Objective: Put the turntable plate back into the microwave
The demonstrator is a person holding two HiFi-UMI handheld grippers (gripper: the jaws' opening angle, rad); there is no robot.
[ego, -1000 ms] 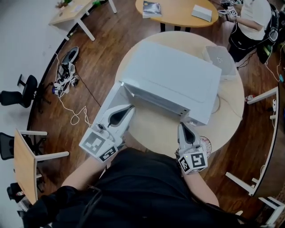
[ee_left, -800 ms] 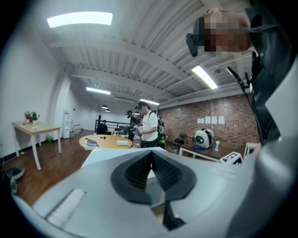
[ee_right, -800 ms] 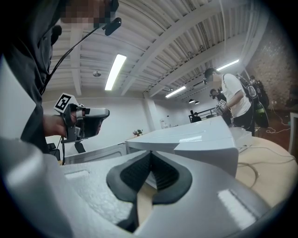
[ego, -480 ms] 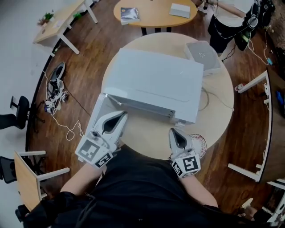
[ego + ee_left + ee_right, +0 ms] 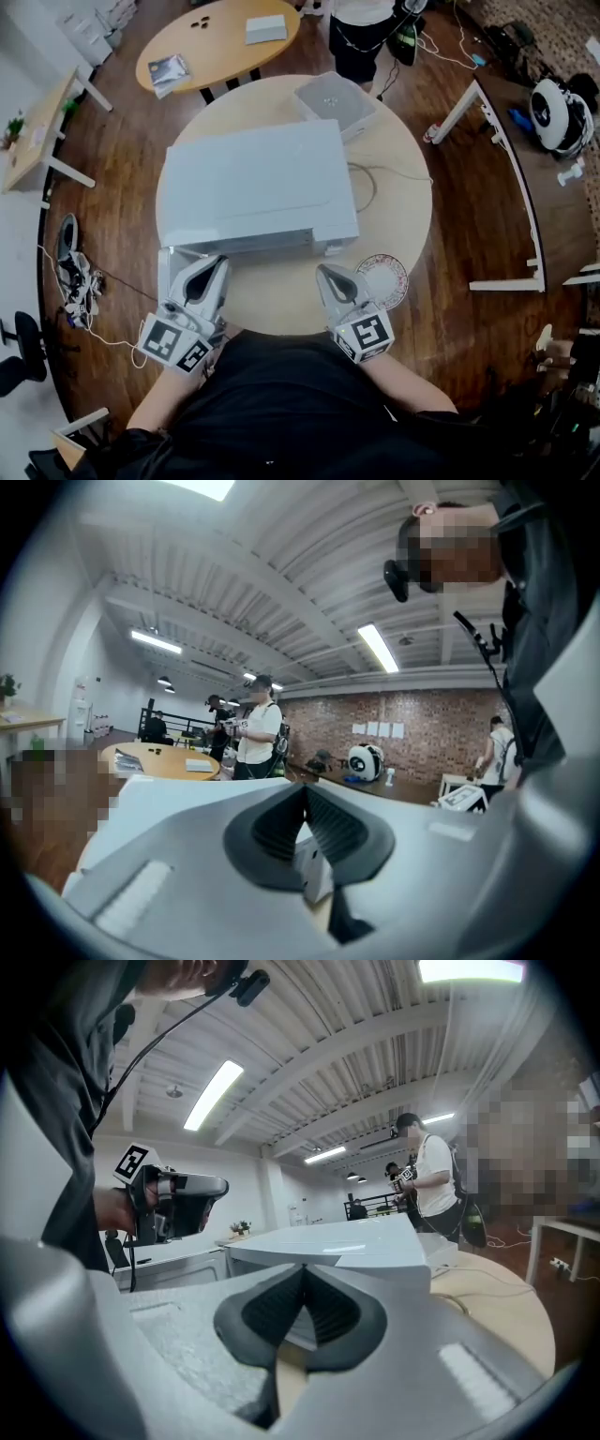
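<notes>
The white microwave sits on the round wooden table, and its door is swung out at the front left corner. The patterned turntable plate lies flat on the table at the microwave's front right. My left gripper is shut and empty, right beside the open door. My right gripper is shut and empty, just left of the plate and not touching it. The left gripper view has that gripper level with the microwave top. The right gripper view has that gripper facing the microwave.
A white box and a cable lie on the far side of the table. A person stands behind it, beside an oval table. White table frames stand at the right, and cables and shoes lie on the floor at the left.
The head view has swung round, so the microwave now sits squarer and the plate shows fully. The left gripper has shifted a little along the open door. Both stay shut.
</notes>
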